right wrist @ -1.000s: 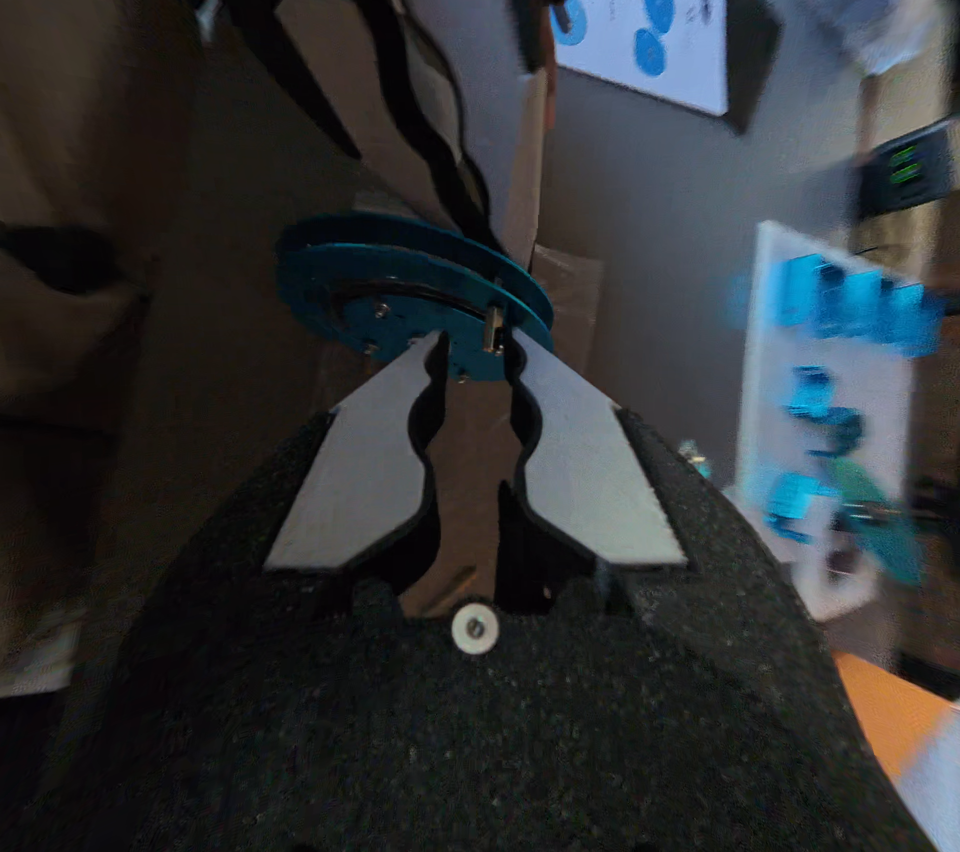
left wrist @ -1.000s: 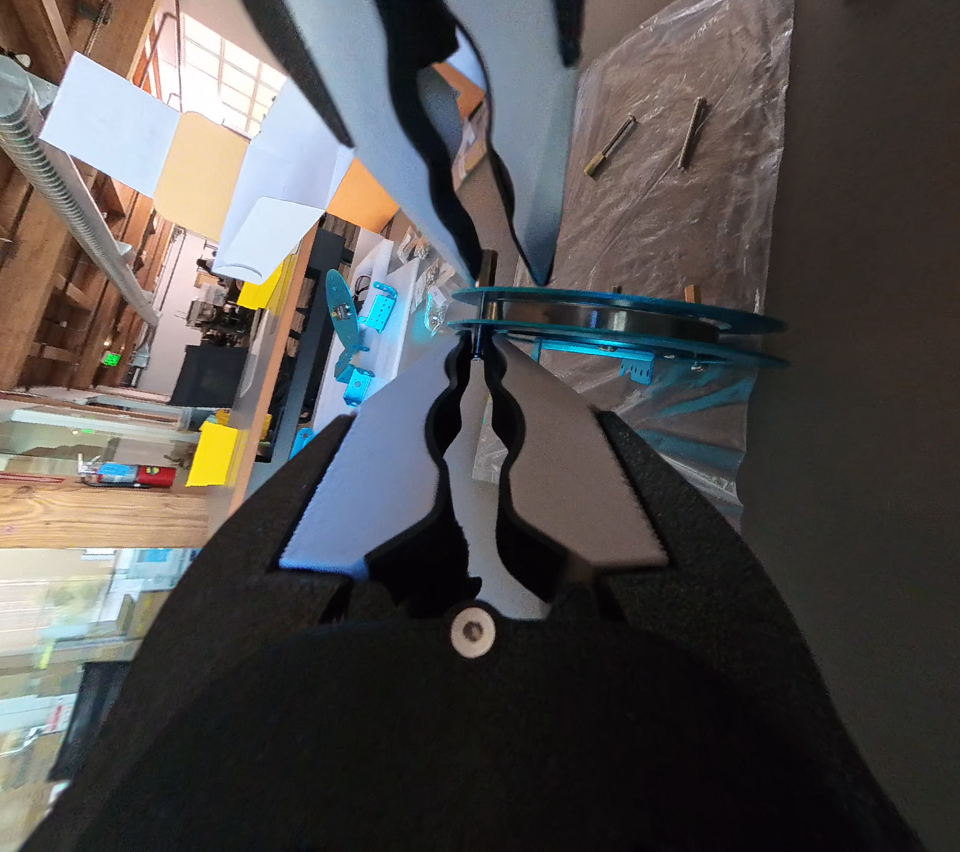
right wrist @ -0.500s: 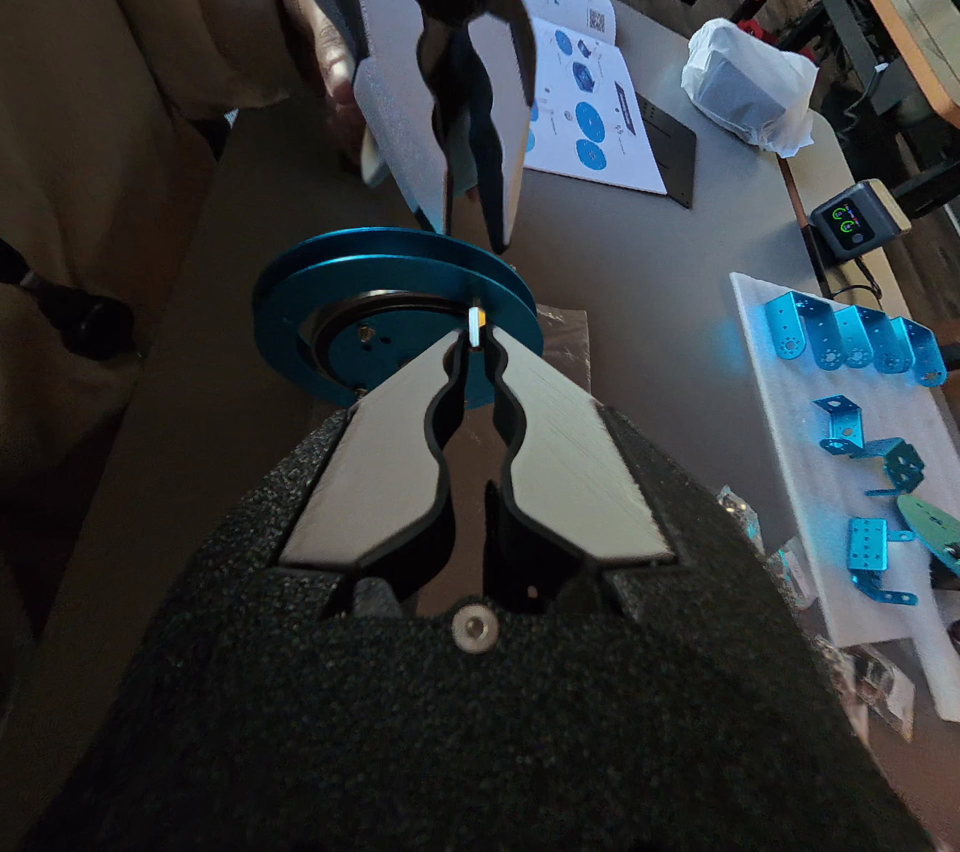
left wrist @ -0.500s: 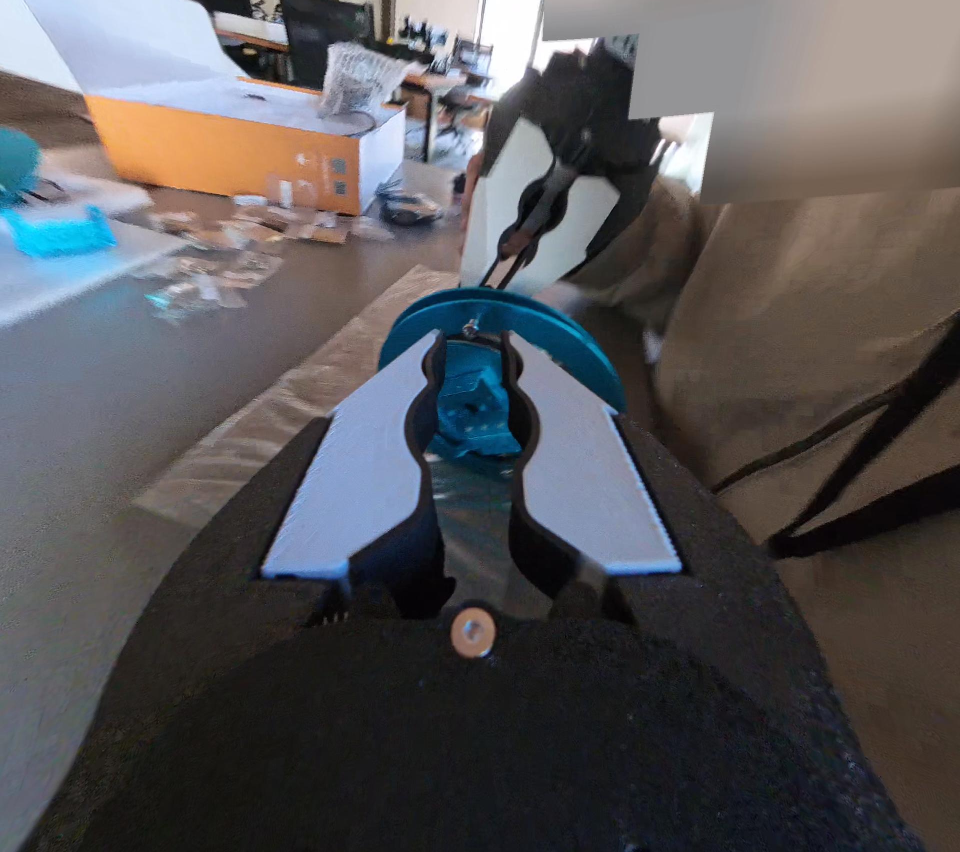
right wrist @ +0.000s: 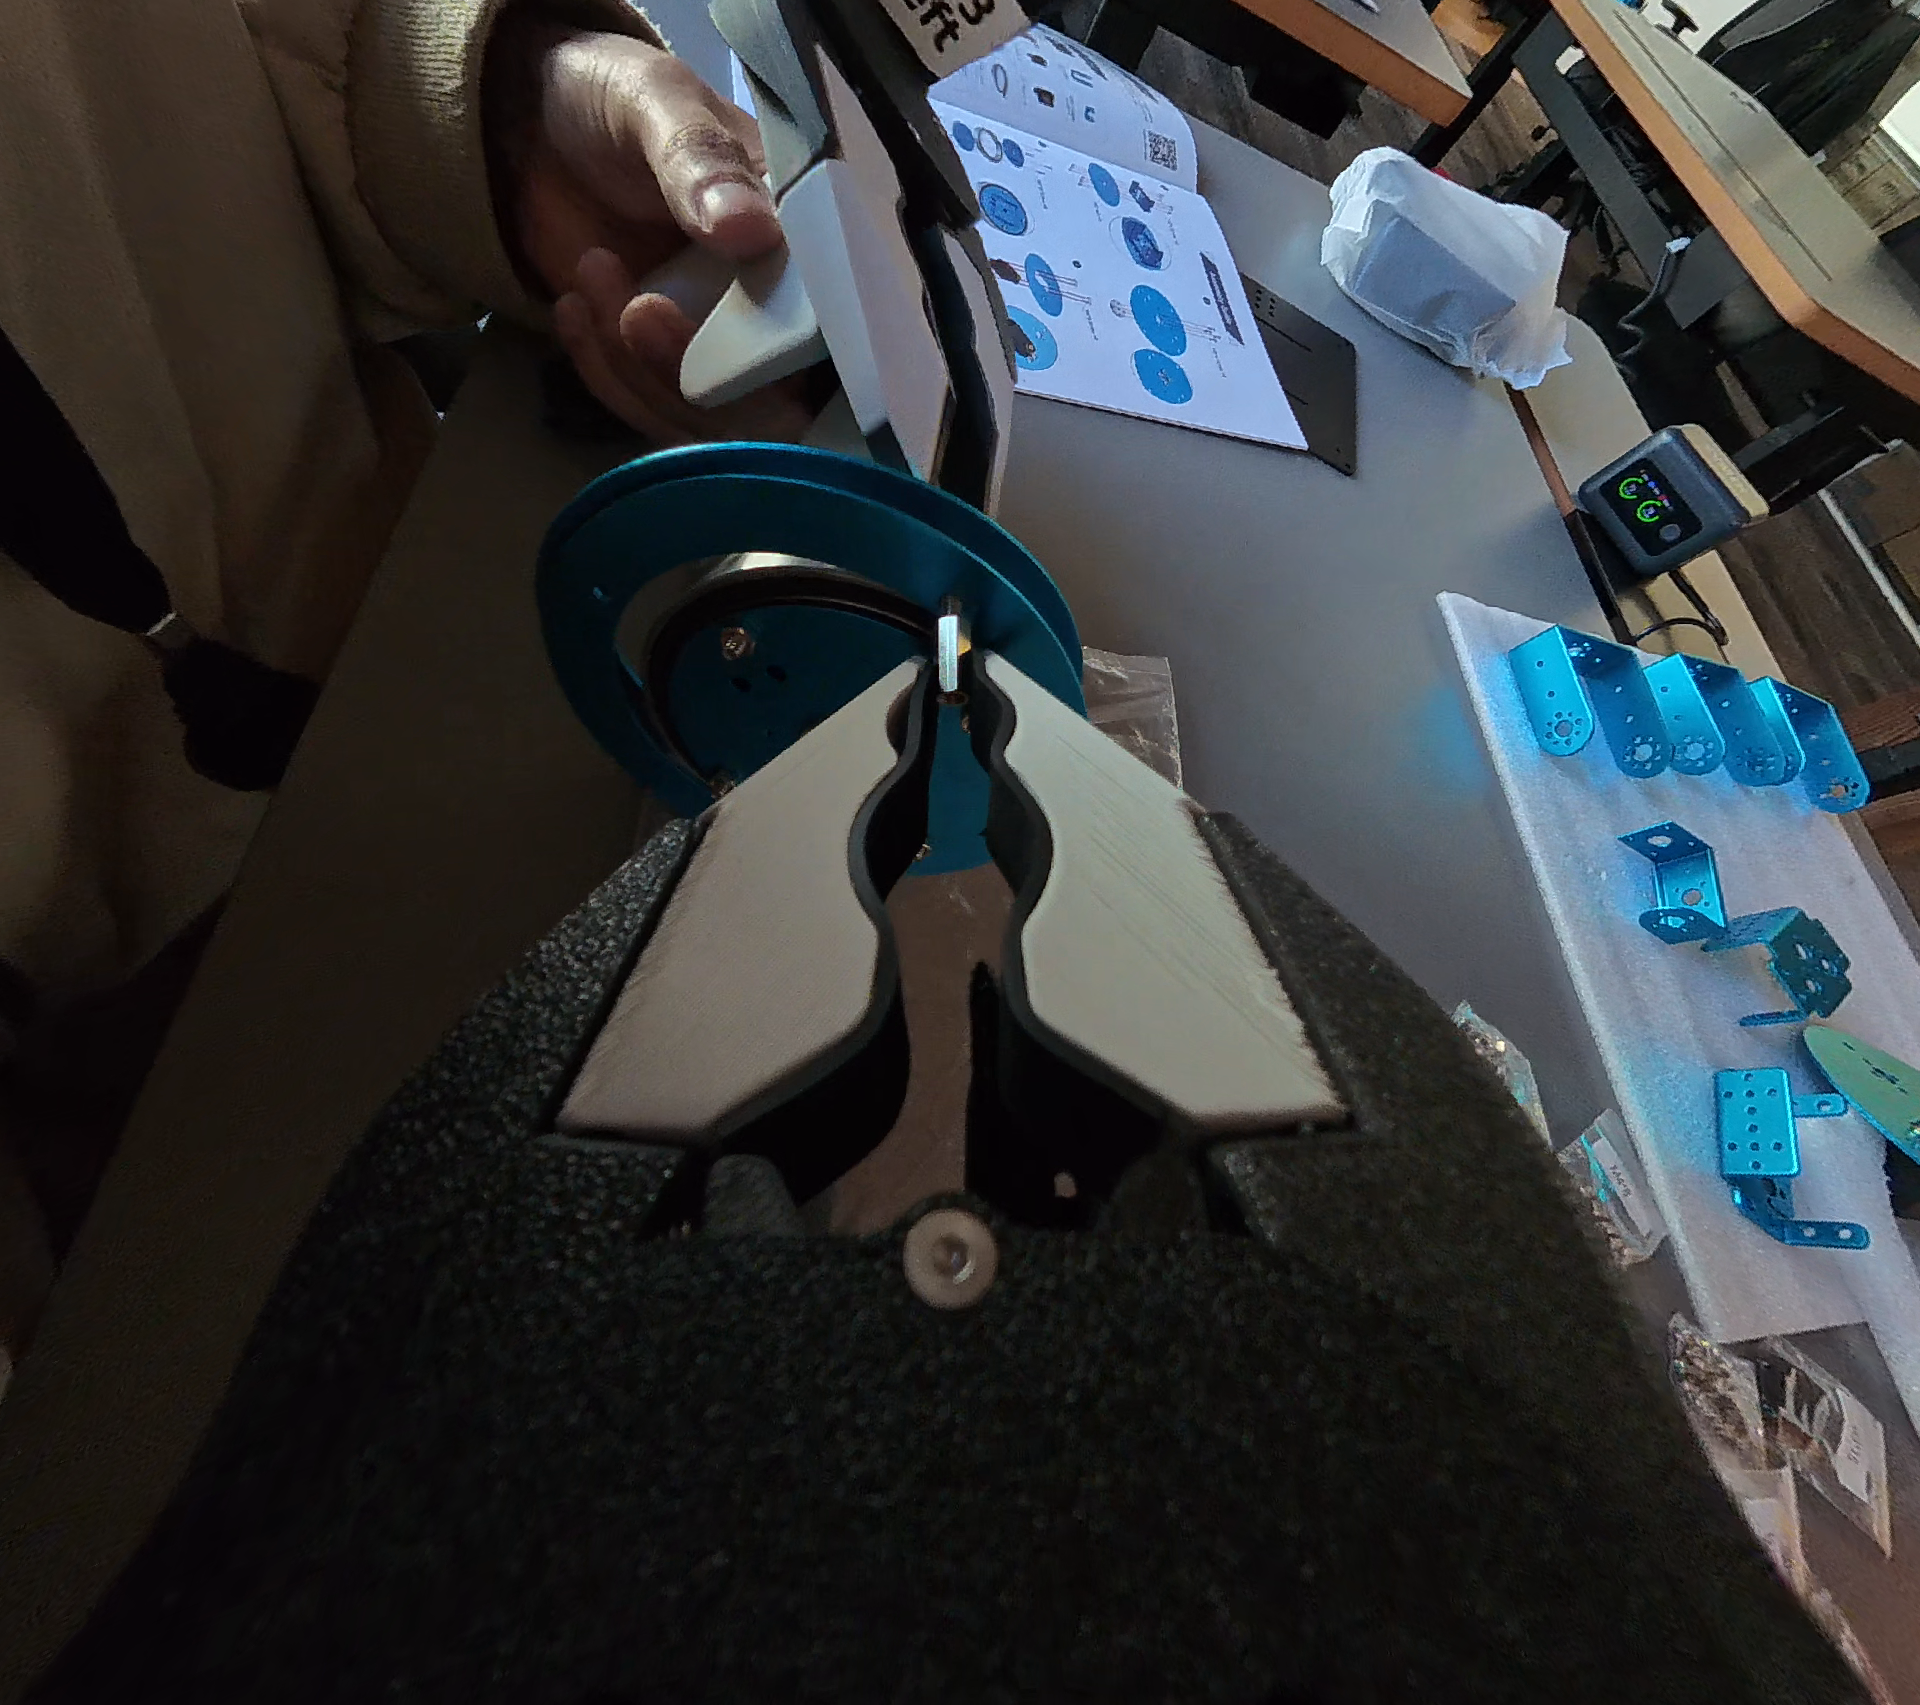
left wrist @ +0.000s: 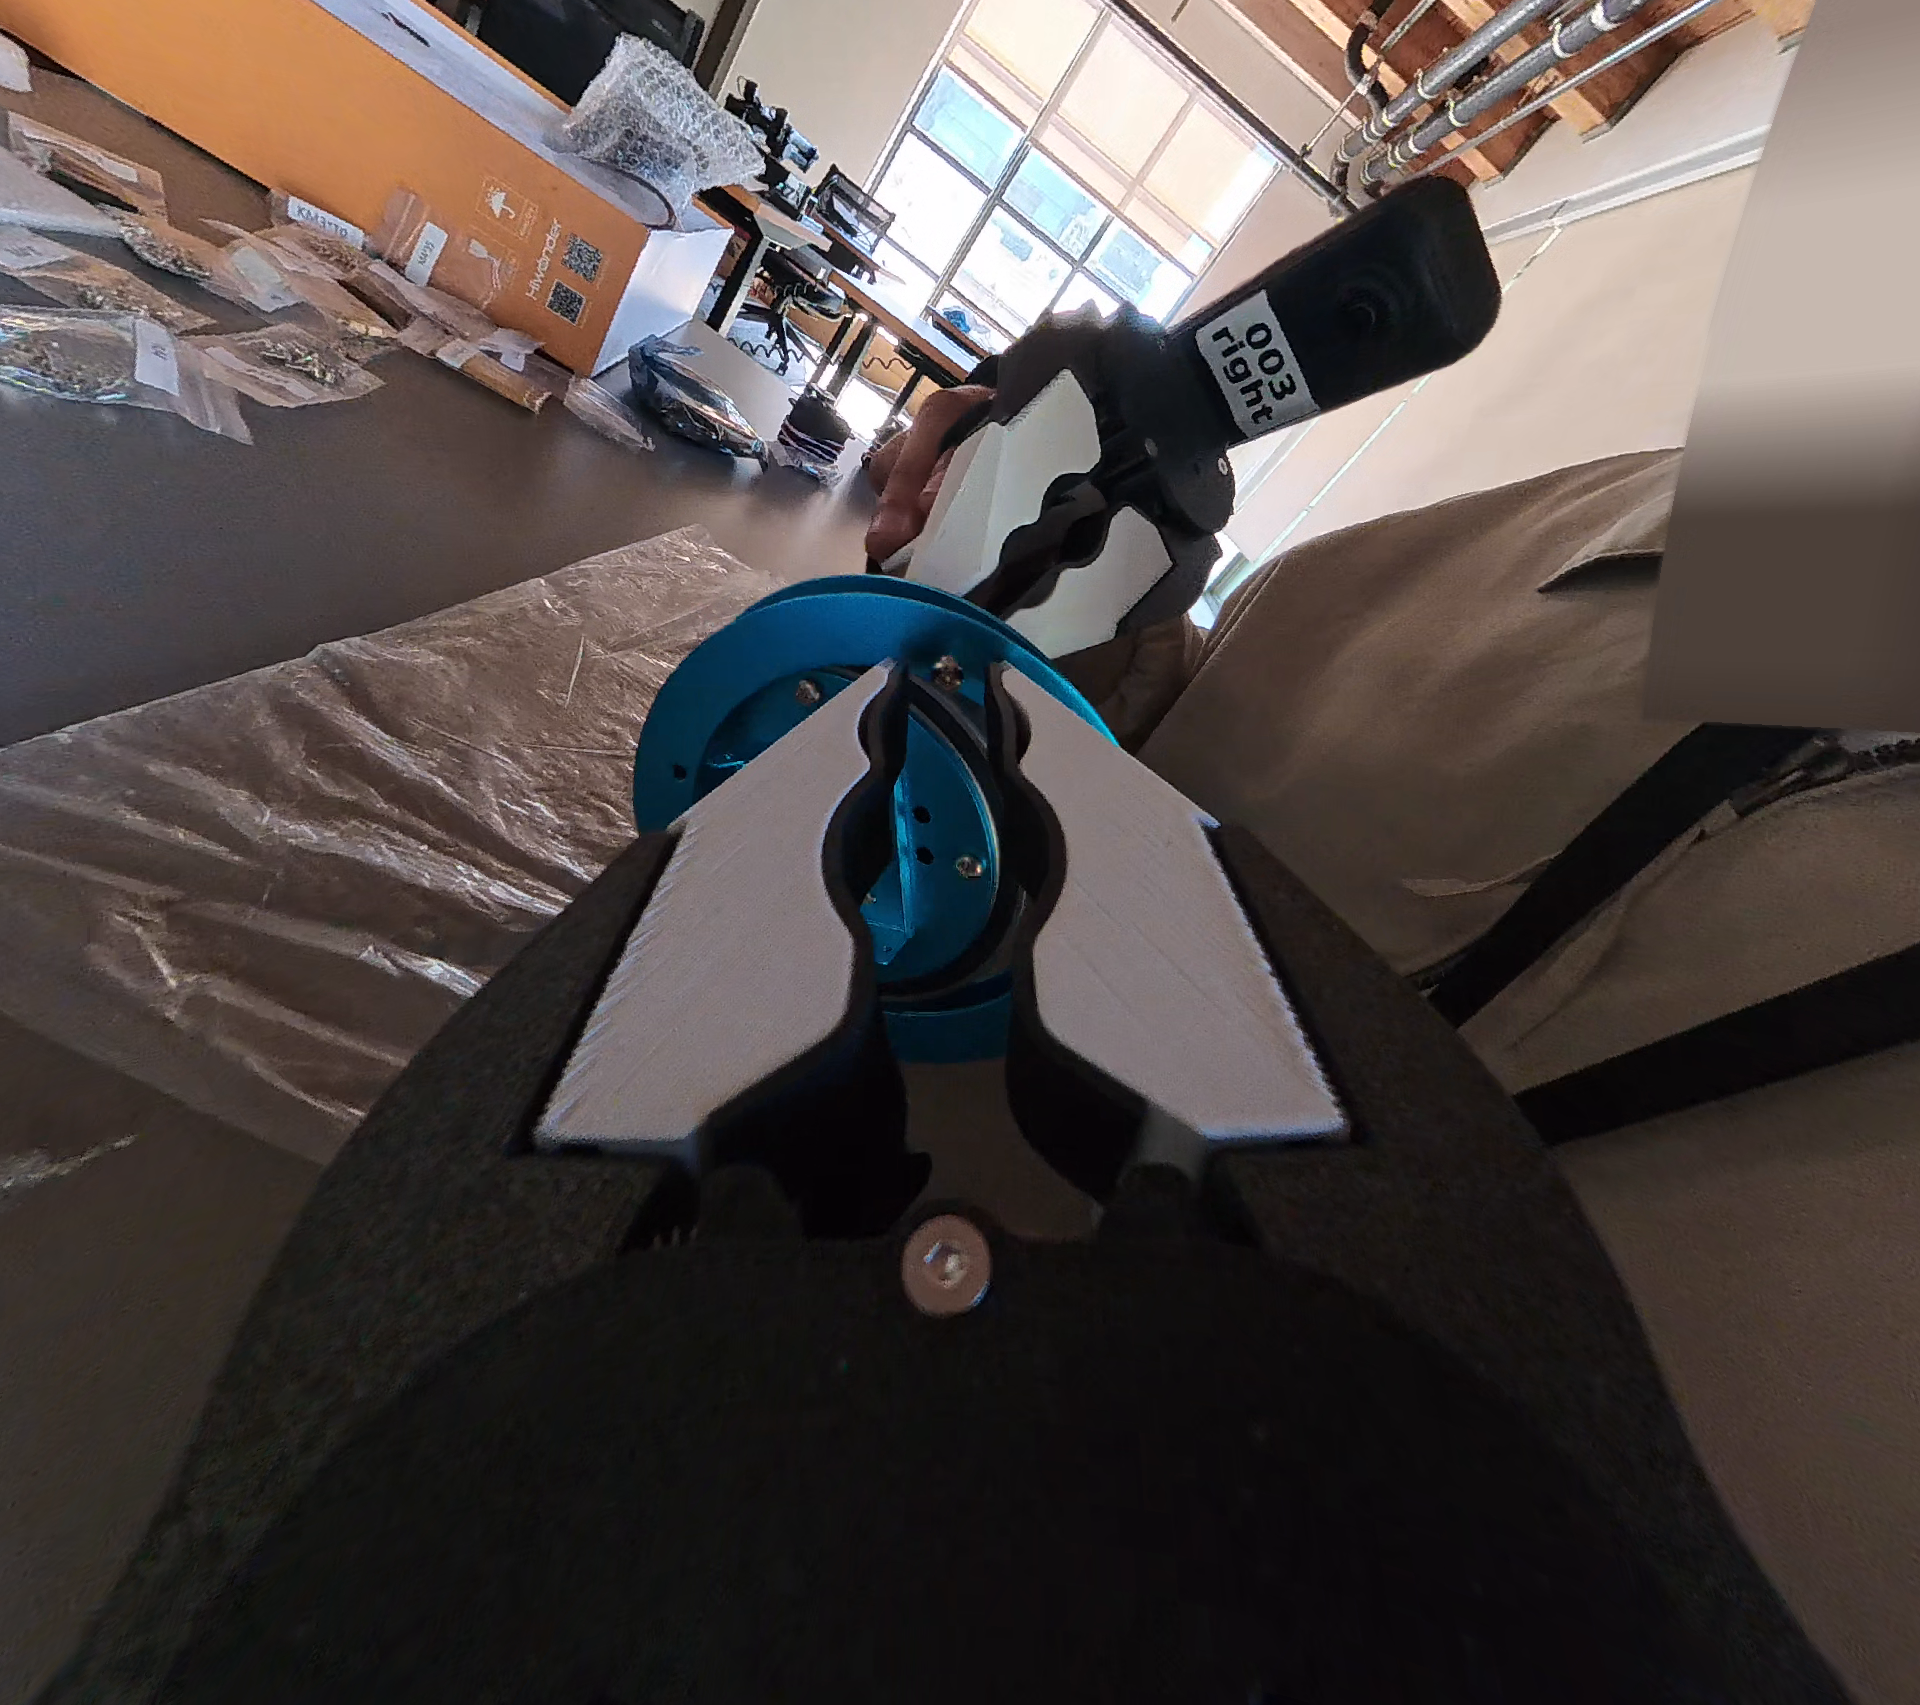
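A blue round assembly of two metal discs [right wrist: 790, 523] is held up above the dark table. My left gripper [left wrist: 945, 687] is shut on the rim of the assembly [left wrist: 707, 720], with a screw head showing between its tips. In the right wrist view the left gripper [right wrist: 961, 481] comes down onto the upper rim, held by a person's hand [right wrist: 644, 201]. My right gripper [right wrist: 951, 684] is shut on a small silver hex post [right wrist: 950, 642] that stands at the disc's edge. In the left wrist view the right gripper [left wrist: 1013, 606] sits at the assembly's far side.
An open instruction booklet [right wrist: 1122, 284], a white wrapped bundle [right wrist: 1444, 273] and a small device with a screen [right wrist: 1652, 502] lie on the table. A white foam tray [right wrist: 1579, 980] holds several blue brackets. A clear plastic sheet [left wrist: 312, 803], bags of screws [left wrist: 156, 336] and an orange box [left wrist: 312, 97] lie to the left. Only a small space, under 4 cm, lies between the two pairs of fingers.
Both grippers and the blue assembly have swung round together, so both views have turned sharply. Both grippers have kept their hold.
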